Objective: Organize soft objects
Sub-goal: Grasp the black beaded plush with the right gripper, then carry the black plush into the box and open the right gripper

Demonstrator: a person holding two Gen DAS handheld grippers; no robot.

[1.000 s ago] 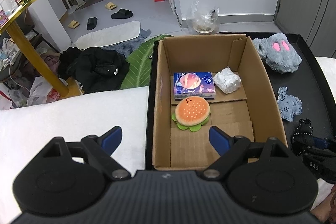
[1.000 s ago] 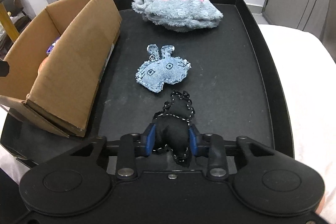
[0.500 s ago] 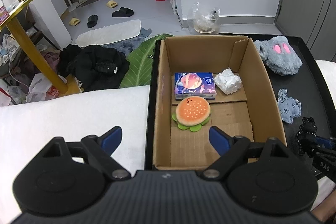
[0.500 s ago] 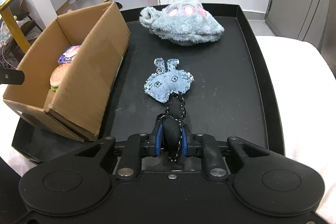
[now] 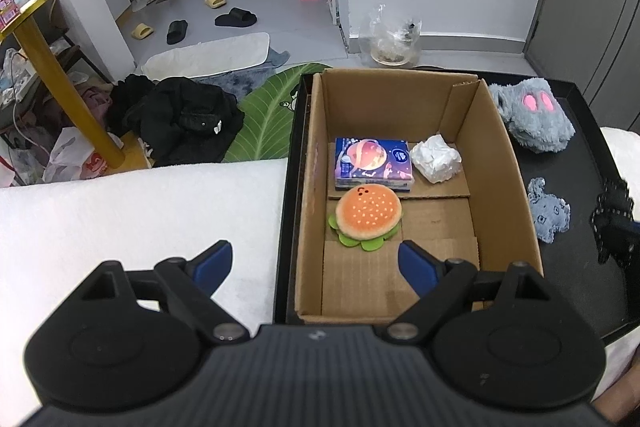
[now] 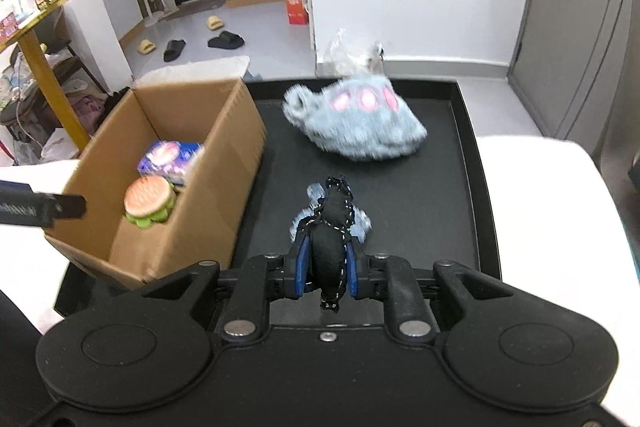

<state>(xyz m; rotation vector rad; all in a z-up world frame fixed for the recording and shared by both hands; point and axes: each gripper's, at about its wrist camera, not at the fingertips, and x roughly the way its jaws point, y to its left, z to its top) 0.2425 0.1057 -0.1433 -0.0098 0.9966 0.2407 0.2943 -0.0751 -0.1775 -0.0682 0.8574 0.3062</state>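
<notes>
Right hand-held gripper [image 6: 325,269]: pinching a black stuffed toy [image 6: 330,247] with white stitching between its blue pads, at lower centre of the right wrist view; its jaws have just been closing on the toy.
Black stuffed toy: hanging clear of the black tray [image 6: 456,187], partly covering the denim toy [image 6: 362,227] lying just behind it.
Denim toy: lying on the tray, right of the cardboard box [image 5: 508,187] in the left wrist view.
Grey furry plush [image 6: 356,131]: sitting at the tray's far end, pink spots facing up.
Left hand-held gripper [image 5: 316,263]: spreading wide and gripping nothing, hovering over the box's near left corner.
Cardboard box: holding a burger plush [image 5: 368,217], a tissue pack [image 5: 374,163] behind it, and a crumpled white wad [image 5: 436,159] right of the pack.
</notes>
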